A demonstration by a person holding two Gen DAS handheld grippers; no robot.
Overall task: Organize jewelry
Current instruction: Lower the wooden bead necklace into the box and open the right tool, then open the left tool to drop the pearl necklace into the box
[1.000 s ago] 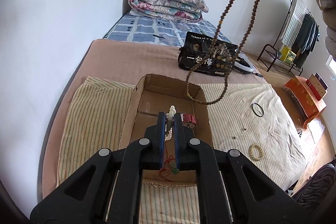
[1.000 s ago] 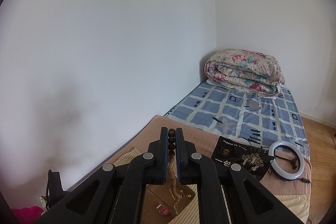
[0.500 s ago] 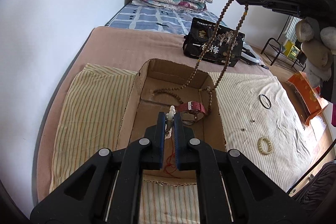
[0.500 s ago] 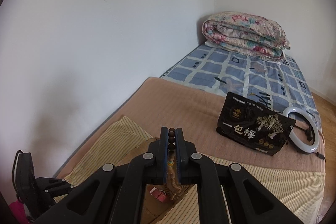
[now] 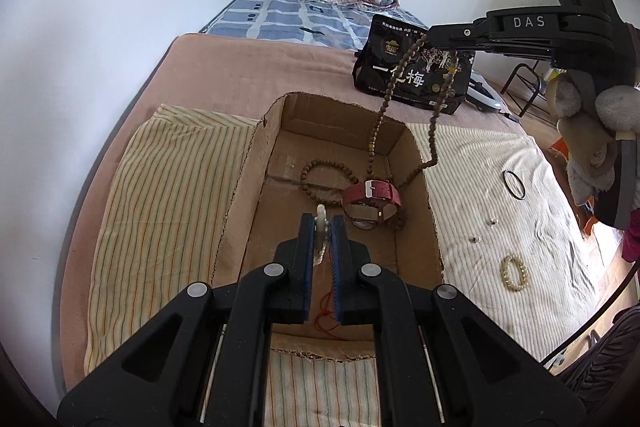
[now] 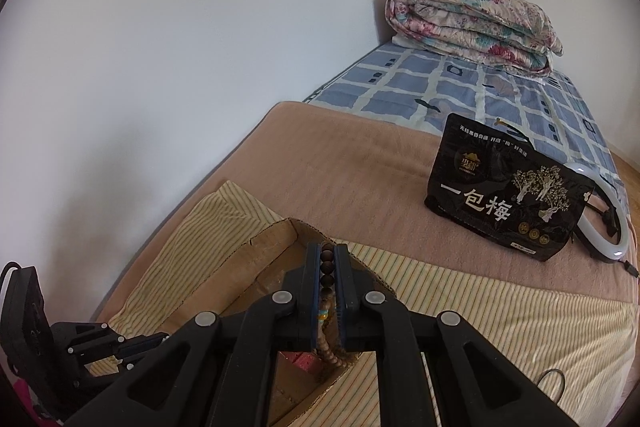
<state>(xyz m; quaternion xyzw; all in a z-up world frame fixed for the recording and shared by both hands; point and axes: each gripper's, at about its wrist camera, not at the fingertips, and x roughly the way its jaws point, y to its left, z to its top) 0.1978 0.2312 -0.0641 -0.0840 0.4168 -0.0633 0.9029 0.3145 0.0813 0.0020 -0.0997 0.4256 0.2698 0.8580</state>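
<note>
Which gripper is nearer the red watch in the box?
Left. The left gripper hovers just beside the watch in the box; the right gripper is high above, dangling the bead necklace.

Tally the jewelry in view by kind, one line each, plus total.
Long brown bead strand, held by right gripper: 1
White bead piece, held by left gripper: 1
Red-strap watch: 1
Cream bead bracelet: 1
Black ring band: 1
Small studs: 2
Total: 7

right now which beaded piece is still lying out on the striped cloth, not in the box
The small pale bead bracelet, alone on the cloth right of the cardboard box; the brown bead necklace is feeding in.
</note>
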